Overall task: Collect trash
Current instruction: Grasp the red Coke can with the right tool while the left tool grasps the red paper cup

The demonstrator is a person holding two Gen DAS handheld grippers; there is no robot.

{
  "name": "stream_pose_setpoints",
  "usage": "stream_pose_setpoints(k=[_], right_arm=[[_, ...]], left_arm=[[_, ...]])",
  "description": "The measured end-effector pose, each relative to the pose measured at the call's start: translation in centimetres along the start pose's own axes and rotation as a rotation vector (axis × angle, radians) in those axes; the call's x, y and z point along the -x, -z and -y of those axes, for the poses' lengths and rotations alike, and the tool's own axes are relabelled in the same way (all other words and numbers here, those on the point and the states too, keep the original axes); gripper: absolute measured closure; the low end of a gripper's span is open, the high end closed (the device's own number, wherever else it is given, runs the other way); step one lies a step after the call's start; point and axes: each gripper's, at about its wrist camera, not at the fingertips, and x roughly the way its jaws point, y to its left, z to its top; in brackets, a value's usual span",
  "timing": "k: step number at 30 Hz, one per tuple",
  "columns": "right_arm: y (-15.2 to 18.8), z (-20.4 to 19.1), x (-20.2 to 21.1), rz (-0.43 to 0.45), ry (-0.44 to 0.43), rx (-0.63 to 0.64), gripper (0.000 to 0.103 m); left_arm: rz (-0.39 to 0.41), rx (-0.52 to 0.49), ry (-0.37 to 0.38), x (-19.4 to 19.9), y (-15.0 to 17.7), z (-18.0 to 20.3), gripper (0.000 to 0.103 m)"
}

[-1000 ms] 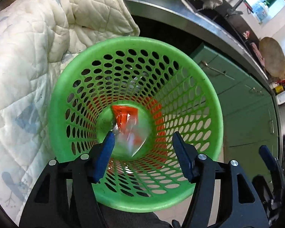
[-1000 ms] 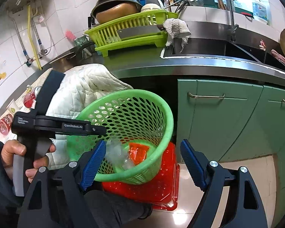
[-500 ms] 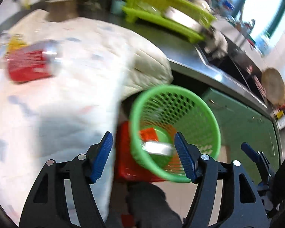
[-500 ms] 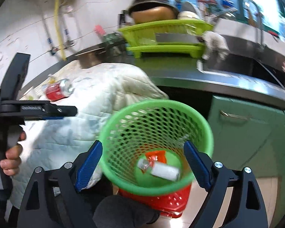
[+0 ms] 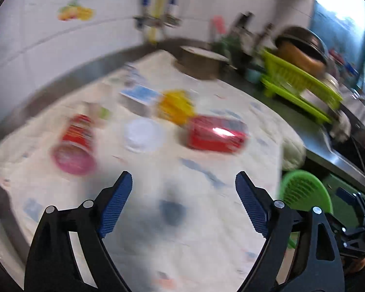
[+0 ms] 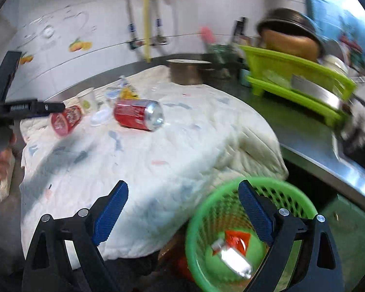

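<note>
Broadly, a white quilted cloth [image 6: 158, 160] covers most of the steel counter [image 6: 328, 160] and hangs over its front edge. At the far right of the counter sits a lime-green dish rack [image 6: 299, 82] with a dark pan on top. Below the cloth's hanging corner stands the green perforated basket [image 6: 253, 233]; in the right wrist view its bottom holds an orange wrapper [image 6: 238, 239] and a clear, shiny piece of packaging [image 6: 233, 260] lying beside each other. The same basket shows at the lower right edge of the left wrist view [image 5: 304, 192].

Trash lies on the far part of the cloth. A red drink can [image 6: 138, 114] lies on its side, silver end toward the camera. To its left a red cup [image 6: 65, 120] lies tipped over, with a white lid [image 6: 101, 116] between them. Behind them are a white paper cup [image 6: 87, 99], standing upright, and a yellow wrapper [image 6: 127, 93]. The left wrist view is blurred but shows the same can [image 5: 216, 133], cup [image 5: 75, 146] and lid [image 5: 141, 133].

The left gripper [image 5: 183, 206] hangs over bare cloth, its jaws having just been opening and now wide, with nothing between them. The right gripper [image 6: 182, 213] has likewise just been opening; its jaws stand wide and empty, above the cloth edge and basket rim.
</note>
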Motion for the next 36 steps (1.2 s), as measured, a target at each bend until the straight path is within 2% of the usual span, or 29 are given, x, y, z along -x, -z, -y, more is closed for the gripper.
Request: stream_pose_setpoints(k=[5, 11, 16, 23, 30, 36], right_arm=[[-3.4, -2.2, -3.1, -0.014, -0.062, 0.141, 0.014], [-7.3, -4.9, -7.6, -0.054, -0.123, 0.332, 0.014], [-10.4, -6.8, -11.4, -0.099, -0.190, 0.447, 0.014], [-12.9, -9.6, -16.9, -0.169, -0.212, 0.637, 0.014], [-13.8, -11.1, -21.6, -0.259, -0.226, 0.753, 0.014], [-14.2, -11.8, -24.3, -0.309, -0.227, 0.796, 0.014]], left_arm=[[0.020, 0.071, -0.113, -0.1, -2.6, -5.9, 0.012], [-0.005, 0.132, -0.166, -1.8, -4.1, -10.3, 0.012], [-0.021, 0.171, -0.182, -2.9, -5.2, -13.2, 0.009], [-0.065, 0.221, -0.173, -4.9, -5.7, -15.8, 0.009], [-0.136, 0.230, -0.166, -7.7, -6.2, -16.8, 0.008], [-0.226, 0.203, -0.162, -10.5, -6.6, -17.0, 0.008]])
